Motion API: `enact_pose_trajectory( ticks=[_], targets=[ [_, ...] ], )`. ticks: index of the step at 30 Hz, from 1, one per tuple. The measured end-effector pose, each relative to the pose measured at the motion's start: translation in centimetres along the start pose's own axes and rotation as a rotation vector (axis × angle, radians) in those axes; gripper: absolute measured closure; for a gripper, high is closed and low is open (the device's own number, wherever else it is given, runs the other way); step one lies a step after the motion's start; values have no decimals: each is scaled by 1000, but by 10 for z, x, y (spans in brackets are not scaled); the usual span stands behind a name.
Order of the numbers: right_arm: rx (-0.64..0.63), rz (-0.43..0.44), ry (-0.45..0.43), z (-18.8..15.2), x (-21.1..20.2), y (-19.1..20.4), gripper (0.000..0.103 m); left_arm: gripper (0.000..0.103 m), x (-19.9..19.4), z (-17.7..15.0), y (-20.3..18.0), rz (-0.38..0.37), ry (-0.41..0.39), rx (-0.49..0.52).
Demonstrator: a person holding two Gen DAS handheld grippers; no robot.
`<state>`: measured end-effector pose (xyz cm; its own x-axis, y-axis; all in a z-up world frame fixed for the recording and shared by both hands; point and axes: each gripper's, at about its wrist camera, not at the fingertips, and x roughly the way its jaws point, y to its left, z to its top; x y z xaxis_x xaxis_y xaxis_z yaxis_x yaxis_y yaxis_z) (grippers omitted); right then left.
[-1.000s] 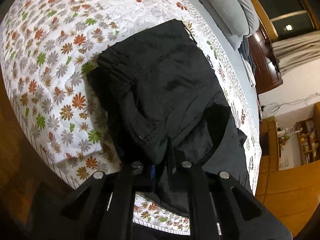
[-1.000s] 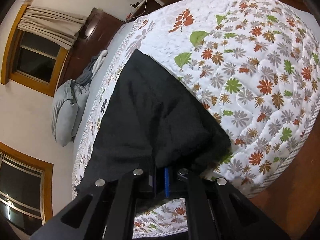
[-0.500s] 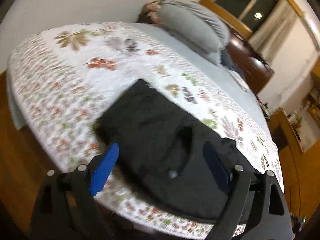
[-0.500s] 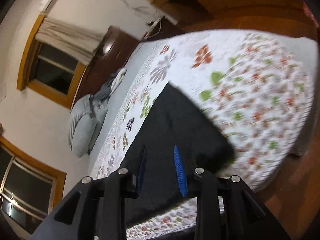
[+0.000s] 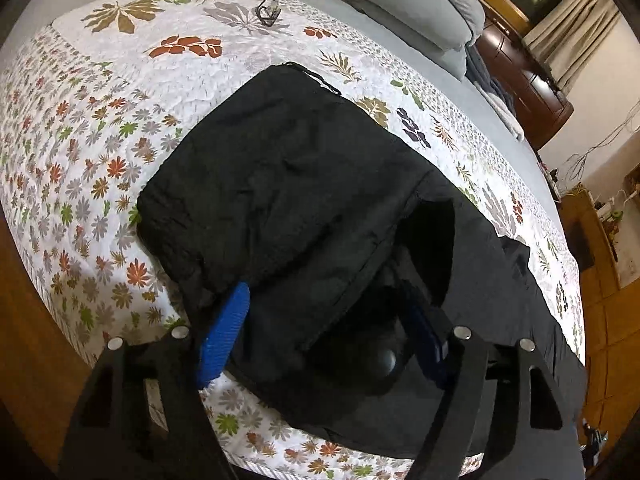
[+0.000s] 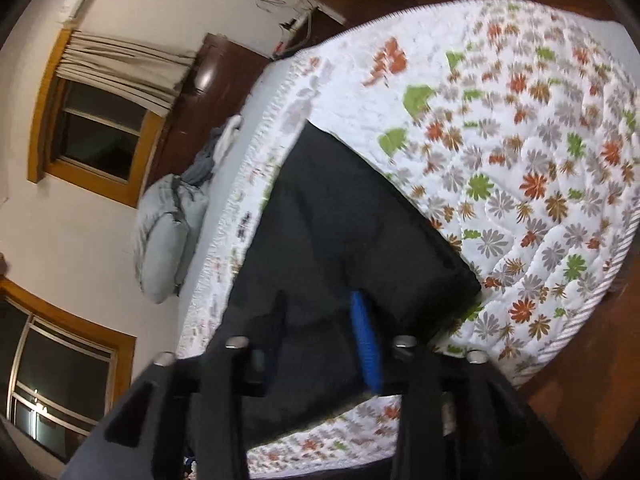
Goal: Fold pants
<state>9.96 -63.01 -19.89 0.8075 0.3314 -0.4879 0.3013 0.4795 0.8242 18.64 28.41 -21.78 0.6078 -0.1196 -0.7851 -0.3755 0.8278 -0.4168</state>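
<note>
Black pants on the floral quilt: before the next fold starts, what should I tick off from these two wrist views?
1. Left claw free of cloth: ok. Its jaws have just been opening, then eased in a little; they stand apart with nothing pinched.
2. Right claw free of cloth: ok. Its jaws have just been opening, with a gap between the pads.
3. Black fabric pants folded over and resting on the white floral quilt: ok.
4. Folded edges aligned: cannot tell; dark cloth hides the layers.
5. Pants fully on the bed: not ok; the near part drapes over the quilt's edge.
6. Small dark object far from the pants: ok.
</note>
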Motion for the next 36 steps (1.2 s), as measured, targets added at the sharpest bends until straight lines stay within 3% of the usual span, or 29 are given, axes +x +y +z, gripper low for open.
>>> enact_pose_trajectory(
  ticks=[2, 4, 7, 10, 13, 19, 24, 36],
  targets=[
    [-3, 14, -12, -3, -12, 2, 54, 31, -4, 0, 1, -13, -12, -14],
    [7, 34, -25, -7, -25, 2, 52, 26, -17, -3, -3, -30, -47, -5],
    [30, 48, -55, -12, -44, -1, 44, 13, -43, -7, -7, -67, -166, 3],
    [77, 53, -80, -16, -54, -12, 33, 11, -57, -2, 3, -85, -251, -64],
    [145, 56, -97, -18, -56, -26, 32, 11, -44, 2, 16, -102, -196, -138],
    [213, 68, -113, -21, -52, -47, 31, 9, -32, -2, 12, -71, -168, -81],
    [219, 90, -98, -21, -39, -53, 31, 9, -30, -1, 18, -85, -171, -98],
    [265, 177, -94, -12, -8, -72, 31, 7, -24, 0, 11, -29, -163, -82]
  ],
)
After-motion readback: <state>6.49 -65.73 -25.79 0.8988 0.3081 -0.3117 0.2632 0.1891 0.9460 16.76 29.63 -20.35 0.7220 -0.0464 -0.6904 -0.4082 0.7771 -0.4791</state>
